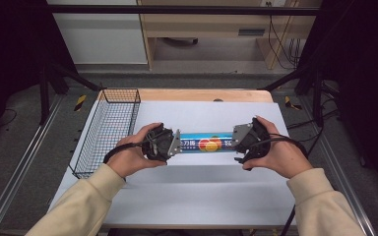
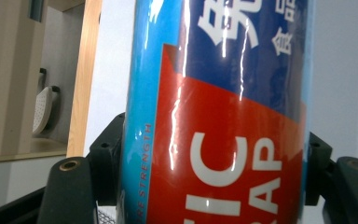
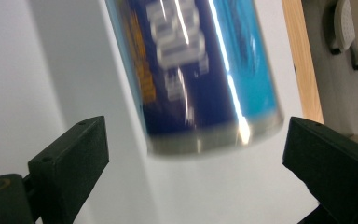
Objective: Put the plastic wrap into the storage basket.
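Note:
A long blue tube [image 1: 204,143] with a red and orange label lies level above the white mat, between my two grippers. My left gripper [image 1: 176,145] is shut on its left end; in the left gripper view the black jaws press both sides of the tube [image 2: 219,116], whose red panel carries white letters. My right gripper [image 1: 234,142] sits at the other end. In the right gripper view its jaws stand wide apart around the tube's silver-rimmed end [image 3: 200,70], with a gap on each side.
A black wire basket [image 1: 108,128] stands along the left edge of the table. A white mat [image 1: 202,191] covers the wooden table top [image 1: 202,94]. Beyond the table are a wooden desk and cables on the floor.

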